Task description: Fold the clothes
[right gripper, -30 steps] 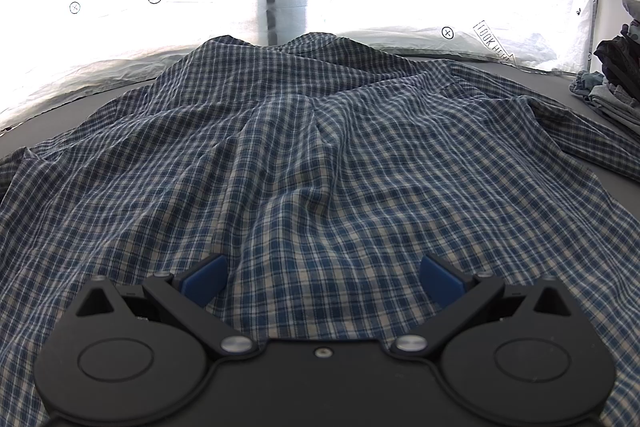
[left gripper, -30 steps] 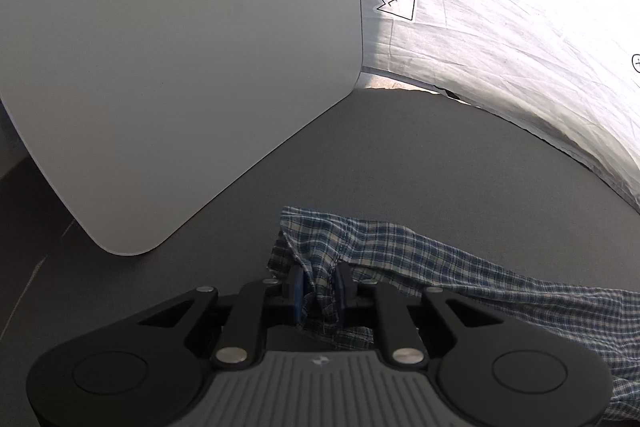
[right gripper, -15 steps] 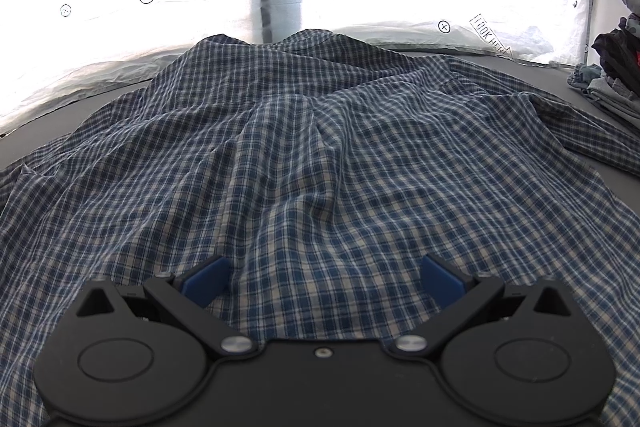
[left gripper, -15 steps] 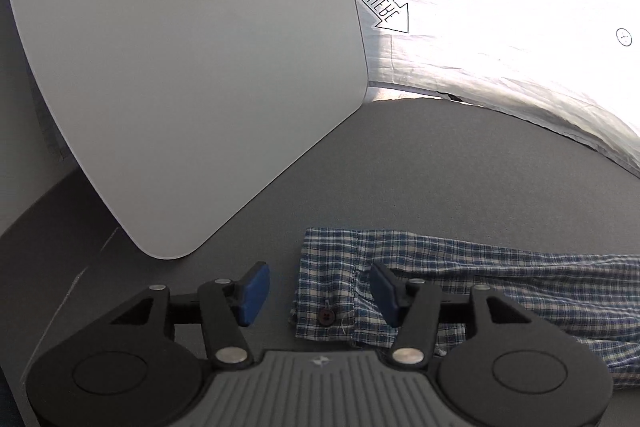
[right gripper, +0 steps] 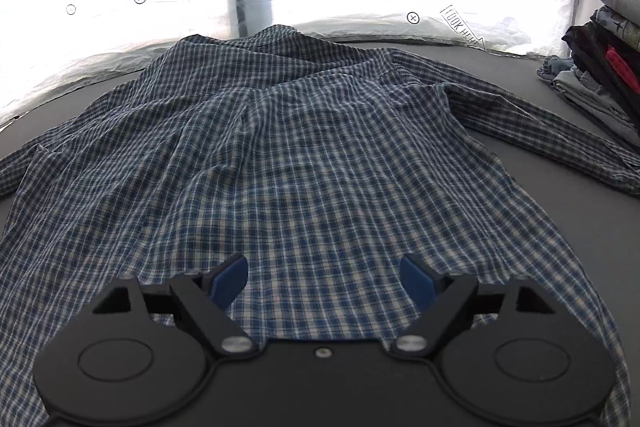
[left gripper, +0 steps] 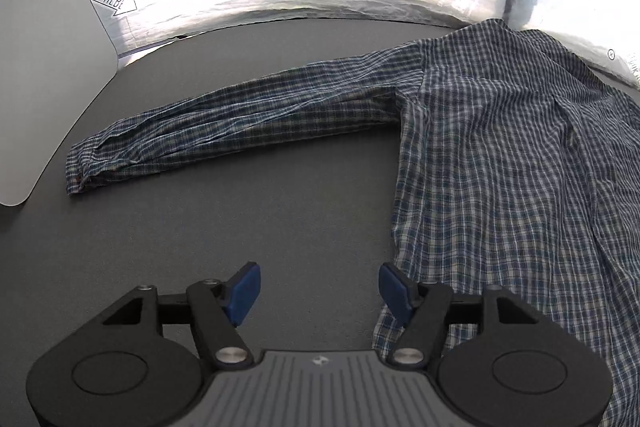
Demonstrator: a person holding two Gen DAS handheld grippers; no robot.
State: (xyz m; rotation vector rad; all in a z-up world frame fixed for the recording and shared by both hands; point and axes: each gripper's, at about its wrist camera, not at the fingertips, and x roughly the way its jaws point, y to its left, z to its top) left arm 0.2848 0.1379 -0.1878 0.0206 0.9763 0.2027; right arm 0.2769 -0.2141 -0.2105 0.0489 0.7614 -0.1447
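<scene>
Your right gripper's [right gripper: 322, 283] black body covers the checked shirt's [right gripper: 304, 155] near hem below your fingers. Left of them, one sleeve runs out of frame; to the right, the folded stack [right gripper: 604, 67] is cut by the edge. Through your left gripper [left gripper: 318, 291], the shirt's right half leaves the frame, and the cuff's [left gripper: 80, 175] button is too small to tell.

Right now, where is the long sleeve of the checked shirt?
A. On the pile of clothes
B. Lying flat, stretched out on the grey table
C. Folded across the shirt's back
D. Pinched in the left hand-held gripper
B: the sleeve lies stretched out flat on the grey table, while the left hand-held gripper is open with nothing between its fingers.
</scene>
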